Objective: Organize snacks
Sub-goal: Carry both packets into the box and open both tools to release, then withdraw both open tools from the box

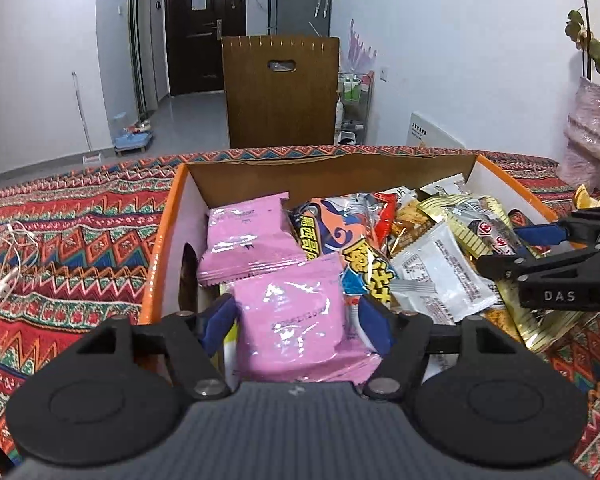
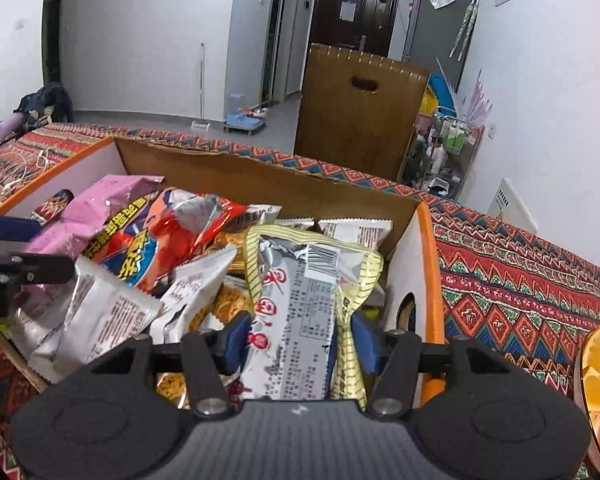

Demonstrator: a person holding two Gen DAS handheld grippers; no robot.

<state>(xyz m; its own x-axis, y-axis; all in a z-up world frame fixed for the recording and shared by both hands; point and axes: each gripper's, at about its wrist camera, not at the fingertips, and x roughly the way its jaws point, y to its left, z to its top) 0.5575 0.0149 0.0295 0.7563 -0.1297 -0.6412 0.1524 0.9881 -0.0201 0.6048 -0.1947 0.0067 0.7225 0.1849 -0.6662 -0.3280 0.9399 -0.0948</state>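
Currently, from the left wrist, a pink packet [image 1: 290, 316] is seen between the spread left claw [image 1: 296, 318] inside the box [image 1: 156, 240]. From the right wrist, a striped packet [image 2: 300, 304] is straddled loosely by the right claw [image 2: 300, 342]; either could be dropped back among the pile.

Both tongs tilt downward, the left tongs [image 1: 296, 320] and right tongs [image 2: 300, 340] each with jaws parted.

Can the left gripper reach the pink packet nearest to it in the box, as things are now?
Probably yes. The left gripper already has the near pink packet between its open fingers, and nothing lies on top of it. The right gripper is off to the side.
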